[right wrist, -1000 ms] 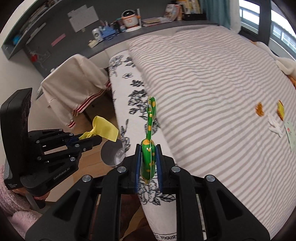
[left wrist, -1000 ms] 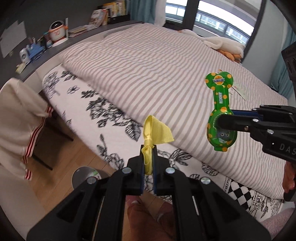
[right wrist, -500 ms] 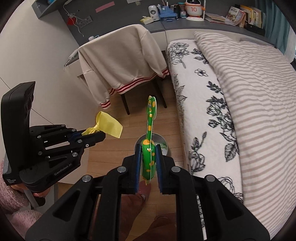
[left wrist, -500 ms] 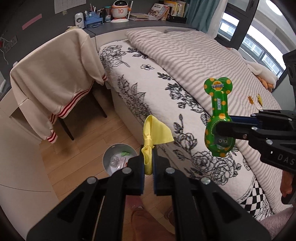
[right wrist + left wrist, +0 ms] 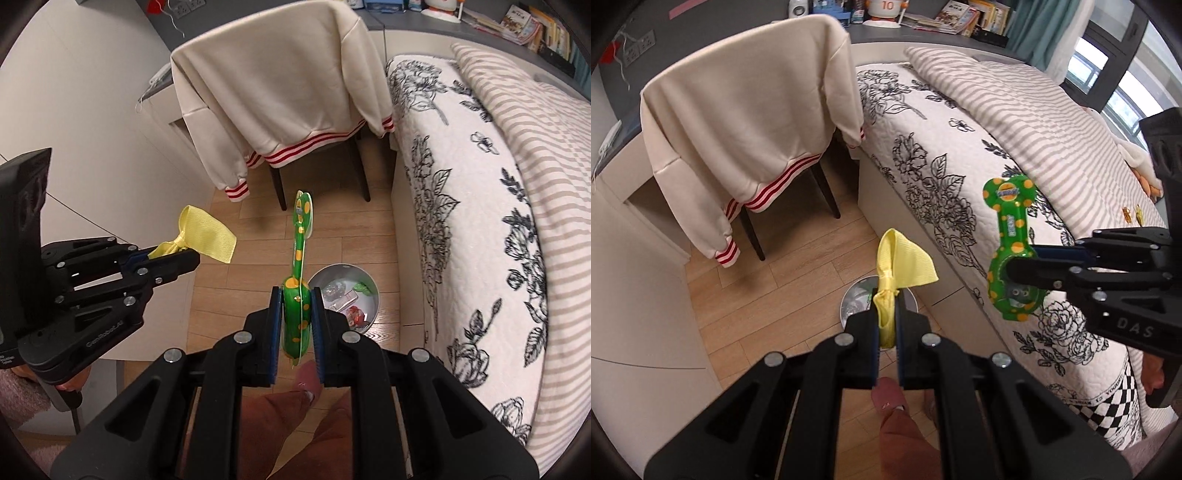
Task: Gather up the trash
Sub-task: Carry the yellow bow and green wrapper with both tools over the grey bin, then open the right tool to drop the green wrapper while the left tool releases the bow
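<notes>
My left gripper (image 5: 886, 317) is shut on a yellow ribbon (image 5: 903, 264); it also shows in the right wrist view (image 5: 207, 238), held by the left gripper (image 5: 184, 254). My right gripper (image 5: 295, 314) is shut on a green package with orange dots (image 5: 297, 291); it also shows in the left wrist view (image 5: 1010, 243), held by the right gripper (image 5: 1015, 264). A round metal trash bin (image 5: 373, 295) with several scraps stands on the wood floor beside the bed, below both grippers. In the left wrist view the bin (image 5: 851, 299) is partly hidden behind the ribbon.
A chair with a cream sweatshirt (image 5: 746, 110) stands left of the bed (image 5: 960, 155). A striped blanket (image 5: 554, 166) covers the bed. Small orange and yellow scraps (image 5: 1131, 214) lie on it. White cabinets (image 5: 74, 92) stand at the left. My feet (image 5: 306, 376) are below the grippers.
Both grippers have swung away from the bed toward the floor, still holding their items. The bin now sits nearer and more central below them.
</notes>
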The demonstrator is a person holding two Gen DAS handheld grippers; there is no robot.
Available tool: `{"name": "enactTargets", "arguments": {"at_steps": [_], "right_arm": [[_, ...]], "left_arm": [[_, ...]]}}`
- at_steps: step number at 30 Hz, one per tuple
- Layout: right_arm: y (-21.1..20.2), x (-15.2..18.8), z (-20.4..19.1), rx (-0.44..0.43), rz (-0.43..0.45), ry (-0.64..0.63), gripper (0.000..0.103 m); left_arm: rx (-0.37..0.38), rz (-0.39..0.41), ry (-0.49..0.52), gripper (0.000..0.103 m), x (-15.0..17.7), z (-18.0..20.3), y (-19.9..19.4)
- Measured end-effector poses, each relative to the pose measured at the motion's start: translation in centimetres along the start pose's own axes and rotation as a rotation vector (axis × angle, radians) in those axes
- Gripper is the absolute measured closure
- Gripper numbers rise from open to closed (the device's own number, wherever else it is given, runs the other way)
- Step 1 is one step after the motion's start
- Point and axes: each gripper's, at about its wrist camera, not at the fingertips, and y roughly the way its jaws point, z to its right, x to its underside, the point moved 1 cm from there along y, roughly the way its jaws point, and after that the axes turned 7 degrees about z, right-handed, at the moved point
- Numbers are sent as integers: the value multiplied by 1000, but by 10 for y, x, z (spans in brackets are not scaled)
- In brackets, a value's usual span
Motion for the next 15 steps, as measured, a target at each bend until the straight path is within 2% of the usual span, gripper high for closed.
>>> {"name": "enactTargets", "arguments": {"at_steps": [6,8,10,15], "right_arm": [[53,-6,14,-29,-48,-10,89],[66,-7,18,-35,-56,-9,84],[75,-7,23,-39,-65,1,80],[84,-5,34,-45,-87,9,80]], "left_arm": [[-20,-19,-61,96,4,-14,32],[-23,-24,-69,96,6,-16,43],[-26,-31,-75,96,8,-17,52],[-31,-52,-92,96,13,-17,68]]}}
